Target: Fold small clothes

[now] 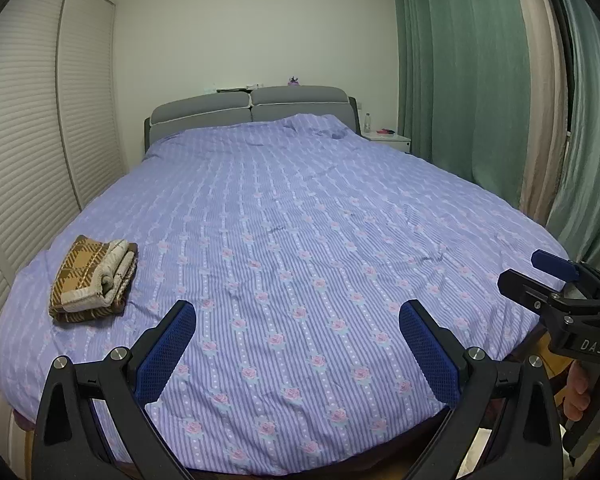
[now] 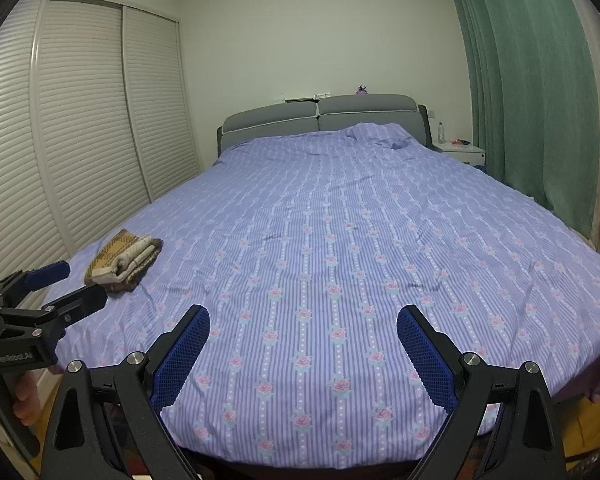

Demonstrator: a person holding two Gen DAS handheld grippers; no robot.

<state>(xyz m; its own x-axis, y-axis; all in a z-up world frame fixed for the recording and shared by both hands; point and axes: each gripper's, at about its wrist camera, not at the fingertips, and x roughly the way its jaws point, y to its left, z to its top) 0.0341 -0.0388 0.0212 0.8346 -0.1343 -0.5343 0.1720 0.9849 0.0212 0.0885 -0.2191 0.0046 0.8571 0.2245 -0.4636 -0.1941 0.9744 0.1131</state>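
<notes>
A folded brown plaid garment with a cream lining (image 1: 94, 278) lies on the near left part of the purple floral bed cover (image 1: 300, 240); it also shows in the right wrist view (image 2: 124, 262). My left gripper (image 1: 298, 316) is open and empty above the bed's foot, and also shows at the left of the right wrist view (image 2: 80, 286). My right gripper (image 2: 303, 320) is open and empty over the foot of the bed, and also shows at the right of the left wrist view (image 1: 534, 272). Neither gripper touches the garment.
Louvred wardrobe doors (image 2: 80, 128) run along the left side of the bed. Green curtains (image 1: 460, 72) hang on the right. A grey headboard (image 1: 252, 108) stands at the far end, with a white nightstand (image 1: 388, 140) and a bottle beside it.
</notes>
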